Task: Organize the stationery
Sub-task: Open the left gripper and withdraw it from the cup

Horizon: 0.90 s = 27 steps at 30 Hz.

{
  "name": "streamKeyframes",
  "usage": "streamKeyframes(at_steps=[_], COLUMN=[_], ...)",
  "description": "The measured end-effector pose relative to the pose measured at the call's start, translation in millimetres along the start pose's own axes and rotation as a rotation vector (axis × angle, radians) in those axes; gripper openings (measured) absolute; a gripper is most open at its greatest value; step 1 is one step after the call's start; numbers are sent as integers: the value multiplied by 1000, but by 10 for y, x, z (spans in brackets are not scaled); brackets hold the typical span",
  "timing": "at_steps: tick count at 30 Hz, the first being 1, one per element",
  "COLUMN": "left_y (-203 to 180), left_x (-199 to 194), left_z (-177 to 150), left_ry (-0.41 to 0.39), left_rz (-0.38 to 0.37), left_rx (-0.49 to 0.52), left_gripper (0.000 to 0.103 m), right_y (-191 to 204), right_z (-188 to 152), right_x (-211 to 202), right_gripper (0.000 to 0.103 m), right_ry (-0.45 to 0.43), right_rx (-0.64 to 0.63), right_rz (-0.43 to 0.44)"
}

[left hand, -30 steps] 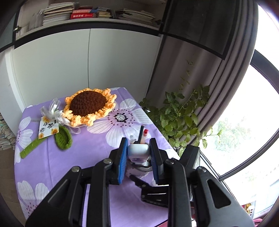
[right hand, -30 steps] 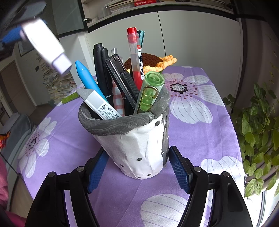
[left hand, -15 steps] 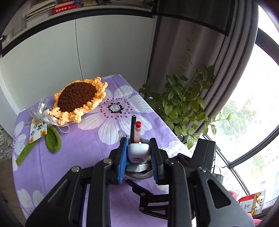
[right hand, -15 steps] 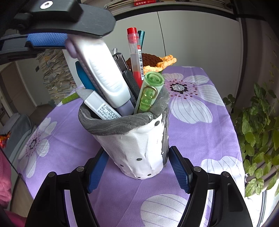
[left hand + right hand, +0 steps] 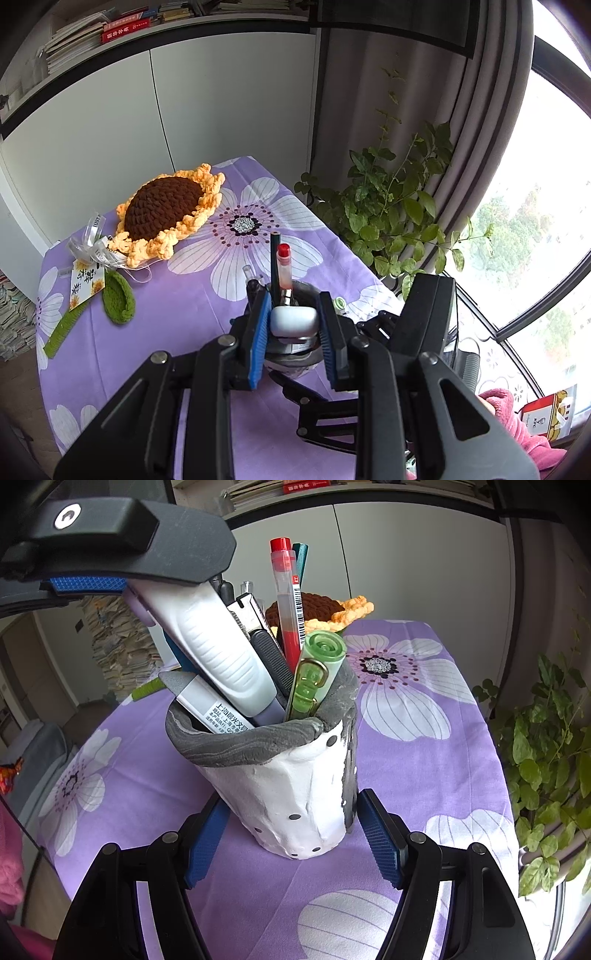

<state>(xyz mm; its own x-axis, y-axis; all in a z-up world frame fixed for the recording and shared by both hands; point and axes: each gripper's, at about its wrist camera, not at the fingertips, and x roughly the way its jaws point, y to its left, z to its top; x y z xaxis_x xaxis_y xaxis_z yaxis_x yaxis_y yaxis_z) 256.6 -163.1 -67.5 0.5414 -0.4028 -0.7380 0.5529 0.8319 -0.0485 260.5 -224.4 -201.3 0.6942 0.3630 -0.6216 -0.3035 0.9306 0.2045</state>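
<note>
Blue-padded left claw (image 5: 293, 325) pinches the top end of a white cutter (image 5: 210, 653), whose lower end sits tilted inside the cup (image 5: 295, 794) among pens. Right claw (image 5: 291, 842) grips the cup's base, pads against both sides. Cup stands near the table's (image 5: 424, 768) front edge; a crochet sunflower (image 5: 166, 210) lies at the far edge.

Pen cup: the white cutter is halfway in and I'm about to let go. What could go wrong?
1. The cutter leans steeply among crowded pens; released now, it may tip further rather than drop in.
2. It sits against the label-wrapped marker and black knife, so it may jam or push them.
3. The cup tilts between the right tongs; pushing down could topple it.
</note>
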Motion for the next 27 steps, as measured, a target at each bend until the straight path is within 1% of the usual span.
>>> streamKeyframes(at_steps=[2,4,5,6,8,10,12,15,17,21,27], left_y=[-10,-10,-12,-8,-3,7,54,211,305,478,618], left_x=[-8,-49,-79,-117,-173,-226,-291,-421,-475,-484,-449], left_z=[-6,-8,-6,-1,8,25,37,24,-10,-132,-333], left_ry=[-1,-19,-33,-50,-80,-95,-114,-162,-177,-169,-137], left_rz=[-7,-19,-22,-21,-10,-10,-18,-3,12,33,56], left_rx=[0,1,3,4,2,3,-17,-84,-118,-175,-205], left_gripper=[27,31,38,49,56,56,56,56,56,56,56], right_y=[2,0,1,-1,-2,-7,-8,-15,-25,-42,-39], right_z=[1,0,1,1,-1,0,0,2,0,-3,-7], right_x=[1,0,0,1,1,-1,-1,0,1,8,-13], right_gripper=[73,73,73,73,73,73,73,73,73,74,76], right_ry=[0,0,0,0,0,0,0,1,2,7,1], right_rx=[0,0,1,2,4,5,6,8,12,22,28], right_rz=[0,0,1,2,3,3,4,7,11,20,17])
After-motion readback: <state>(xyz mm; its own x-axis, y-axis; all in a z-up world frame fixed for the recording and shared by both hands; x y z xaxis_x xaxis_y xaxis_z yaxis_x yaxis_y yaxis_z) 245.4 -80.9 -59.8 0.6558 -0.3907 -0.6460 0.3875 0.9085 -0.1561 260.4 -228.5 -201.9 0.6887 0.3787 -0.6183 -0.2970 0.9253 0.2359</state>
